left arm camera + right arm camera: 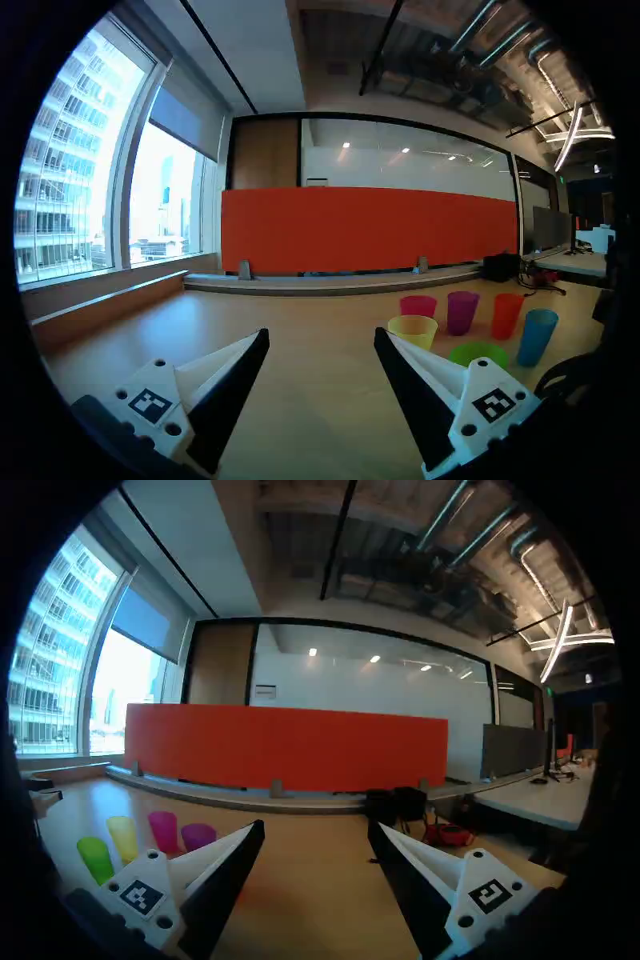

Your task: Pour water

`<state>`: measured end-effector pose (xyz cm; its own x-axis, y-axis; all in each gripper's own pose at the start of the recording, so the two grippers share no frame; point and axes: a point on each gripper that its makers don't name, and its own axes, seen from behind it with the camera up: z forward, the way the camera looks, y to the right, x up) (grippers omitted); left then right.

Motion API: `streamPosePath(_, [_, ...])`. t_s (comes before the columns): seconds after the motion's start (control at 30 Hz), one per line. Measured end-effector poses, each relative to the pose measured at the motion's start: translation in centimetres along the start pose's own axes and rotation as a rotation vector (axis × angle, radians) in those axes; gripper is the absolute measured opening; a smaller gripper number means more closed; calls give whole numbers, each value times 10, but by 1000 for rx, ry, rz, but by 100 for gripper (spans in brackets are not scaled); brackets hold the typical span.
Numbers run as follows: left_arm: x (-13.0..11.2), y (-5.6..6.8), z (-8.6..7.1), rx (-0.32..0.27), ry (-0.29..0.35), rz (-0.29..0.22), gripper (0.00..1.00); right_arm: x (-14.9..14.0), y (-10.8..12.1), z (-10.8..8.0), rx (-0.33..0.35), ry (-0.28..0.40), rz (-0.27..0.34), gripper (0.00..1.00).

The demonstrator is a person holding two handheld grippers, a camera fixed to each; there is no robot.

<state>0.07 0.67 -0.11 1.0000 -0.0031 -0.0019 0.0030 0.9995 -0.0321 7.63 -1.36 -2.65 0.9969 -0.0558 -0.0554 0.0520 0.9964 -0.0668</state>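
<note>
Left gripper (321,336) spread wide, holding nothing — cups (462,312) clustered to its right on the table (304,320). Right gripper (316,828) likewise spread, empty — bare wood ahead to the orange divider (280,748).

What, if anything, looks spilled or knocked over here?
Nothing stands out. The colourful cups stand upright in a cluster on the wooden table, with no puddle visible; the left fingers and right fingers are open, holding nothing.
</note>
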Motion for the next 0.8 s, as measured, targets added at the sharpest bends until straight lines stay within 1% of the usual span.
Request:
streamPosePath(0.4, [0, 0, 0, 0, -2, 1, 98, -7, 0, 2, 8, -2, -3, 100])
streamPosePath(0.8, [0, 0, 0, 0, -2, 1, 98, -26, -5, 5, 53, -14, 12, 100])
